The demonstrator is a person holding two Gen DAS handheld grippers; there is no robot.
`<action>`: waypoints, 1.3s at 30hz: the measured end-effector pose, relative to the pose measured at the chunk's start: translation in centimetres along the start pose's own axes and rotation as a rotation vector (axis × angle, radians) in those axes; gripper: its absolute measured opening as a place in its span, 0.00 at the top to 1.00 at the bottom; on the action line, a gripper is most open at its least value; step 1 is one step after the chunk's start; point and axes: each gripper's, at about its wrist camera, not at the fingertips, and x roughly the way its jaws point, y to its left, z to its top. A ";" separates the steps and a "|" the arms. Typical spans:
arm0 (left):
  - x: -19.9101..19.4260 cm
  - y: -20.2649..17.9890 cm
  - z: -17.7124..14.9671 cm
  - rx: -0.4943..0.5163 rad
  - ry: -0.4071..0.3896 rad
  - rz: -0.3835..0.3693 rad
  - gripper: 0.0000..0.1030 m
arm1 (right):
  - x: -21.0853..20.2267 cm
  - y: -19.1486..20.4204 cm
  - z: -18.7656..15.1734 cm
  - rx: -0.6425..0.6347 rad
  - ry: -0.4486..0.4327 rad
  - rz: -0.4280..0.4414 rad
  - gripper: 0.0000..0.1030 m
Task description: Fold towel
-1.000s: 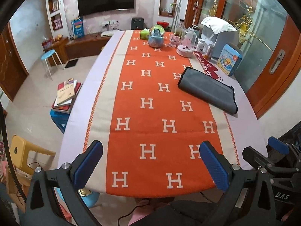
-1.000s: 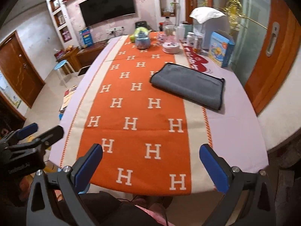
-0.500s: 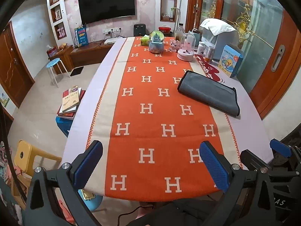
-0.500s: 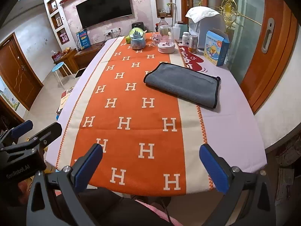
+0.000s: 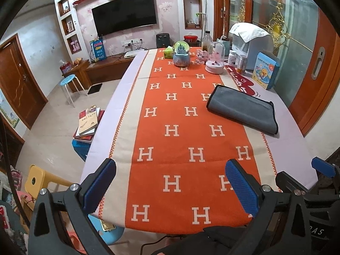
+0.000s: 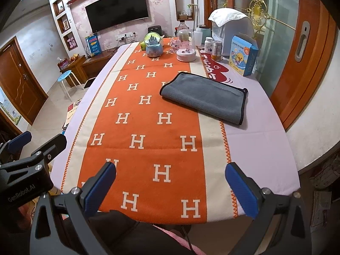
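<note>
Jaws of both the left gripper (image 5: 170, 187) and right gripper (image 6: 170, 187) stand wide apart, gripping nothing, held back over the bench's (image 6: 265, 148) near edge. The grey towel (image 6: 204, 96) lies folded flat toward the far right, well apart from both, likely finished.

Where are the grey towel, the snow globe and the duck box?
towel (image 6: 204, 96), right wrist view, middle of its top fold
snow globe (image 6: 154, 45), right wrist view, its dome
duck box (image 5: 264, 71), left wrist view, front face
</note>
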 end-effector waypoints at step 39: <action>0.0 0.4 0.0 0.006 -0.014 0.018 0.01 | 1.0 0.6 -0.2 -0.003 0.026 0.003 0.00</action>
